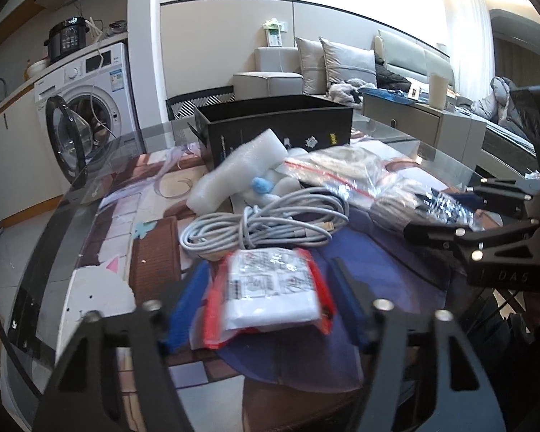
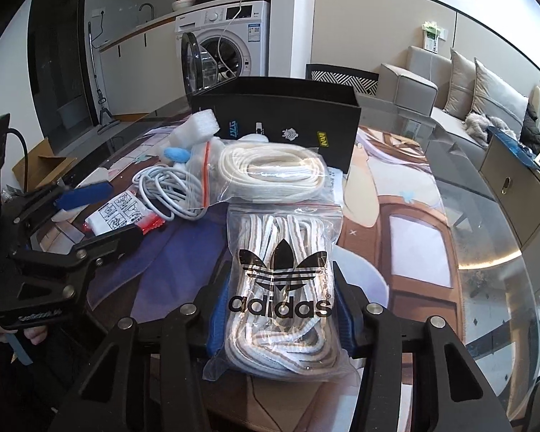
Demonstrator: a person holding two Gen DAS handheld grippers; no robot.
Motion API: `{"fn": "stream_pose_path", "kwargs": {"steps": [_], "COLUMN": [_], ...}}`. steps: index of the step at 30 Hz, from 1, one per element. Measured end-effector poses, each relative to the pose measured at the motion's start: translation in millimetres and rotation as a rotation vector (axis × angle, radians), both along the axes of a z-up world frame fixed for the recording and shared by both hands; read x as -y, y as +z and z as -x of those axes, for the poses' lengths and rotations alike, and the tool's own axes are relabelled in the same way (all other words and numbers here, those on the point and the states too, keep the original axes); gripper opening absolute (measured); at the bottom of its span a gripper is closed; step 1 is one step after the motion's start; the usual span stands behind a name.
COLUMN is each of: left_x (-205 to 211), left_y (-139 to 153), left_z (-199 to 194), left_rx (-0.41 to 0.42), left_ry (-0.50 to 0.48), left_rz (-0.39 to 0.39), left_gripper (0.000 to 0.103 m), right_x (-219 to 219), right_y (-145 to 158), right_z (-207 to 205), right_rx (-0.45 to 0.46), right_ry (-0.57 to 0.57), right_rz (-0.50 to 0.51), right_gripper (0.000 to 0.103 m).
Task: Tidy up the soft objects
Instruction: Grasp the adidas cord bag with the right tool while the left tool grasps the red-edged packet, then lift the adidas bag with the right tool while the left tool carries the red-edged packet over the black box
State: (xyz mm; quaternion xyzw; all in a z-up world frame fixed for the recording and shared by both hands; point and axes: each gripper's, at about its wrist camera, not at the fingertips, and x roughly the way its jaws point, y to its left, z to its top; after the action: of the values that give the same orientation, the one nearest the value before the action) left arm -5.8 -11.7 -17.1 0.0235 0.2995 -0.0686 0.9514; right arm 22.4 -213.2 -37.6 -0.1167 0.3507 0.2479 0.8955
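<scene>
- Left gripper spread wide around a small red-edged white packet; blue pads flank it on both sides, gaps visible in the left wrist view, so open and straddling rather than clamped. In the right wrist view the near finger looks to meet the packet's edge, though contact cannot be confirmed.
- Packet lying flat at the near edge of the pile on the printed mat, probably taken first as the closest loose piece.
- Right gripper set around the Adidas bag of striped laces, pads pressed against the plastic on both sides: closed on the bag, which sits low over the mat, near and centre in the right wrist view. Whether lifted or resting cannot be told.
- Held by its lower half, likely so the slack plastic does not fold or slip.
- Second clear bag of cream cord just beyond, leaning against the black open box at the far side of the mat.
- Coiled grey cable between packet and box, left of the cord bag; white foam pieces and a small blue-and-white soft thing farther left.
- Box standing open at the top and nearly touching the pile: by judgement the bin meant for all these soft pieces, hence the short carry.
- Risk as judged: cable loops snagging a finger on the way over.
</scene>
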Motion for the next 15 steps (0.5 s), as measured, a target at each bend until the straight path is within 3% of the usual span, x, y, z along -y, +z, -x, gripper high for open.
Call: {"fn": "stream_pose_path", "kwargs": {"steps": [2, 3, 5, 15], "left_x": [-1, -1, -2, -2], "left_y": [2, 3, 4, 6], "left_z": [3, 3, 4, 4], "left_rx": [0.008, 0.009, 0.013, 0.016], "left_ry": [-0.006, -0.013, -0.012, -0.018], "left_rz": [0.005, 0.009, 0.013, 0.028], "left_gripper": [0.057, 0.049, 0.044, 0.044], "right_x": [2, 3, 4, 16], "right_y": [1, 1, 2, 11], "right_z": [1, 1, 3, 11], "right_rx": [0.006, 0.008, 0.013, 0.048], "right_ry": [-0.004, -0.005, -0.008, -0.027], "right_rz": [-0.002, -0.003, -0.003, -0.020], "right_gripper": [0.049, 0.049, 0.049, 0.049]}}
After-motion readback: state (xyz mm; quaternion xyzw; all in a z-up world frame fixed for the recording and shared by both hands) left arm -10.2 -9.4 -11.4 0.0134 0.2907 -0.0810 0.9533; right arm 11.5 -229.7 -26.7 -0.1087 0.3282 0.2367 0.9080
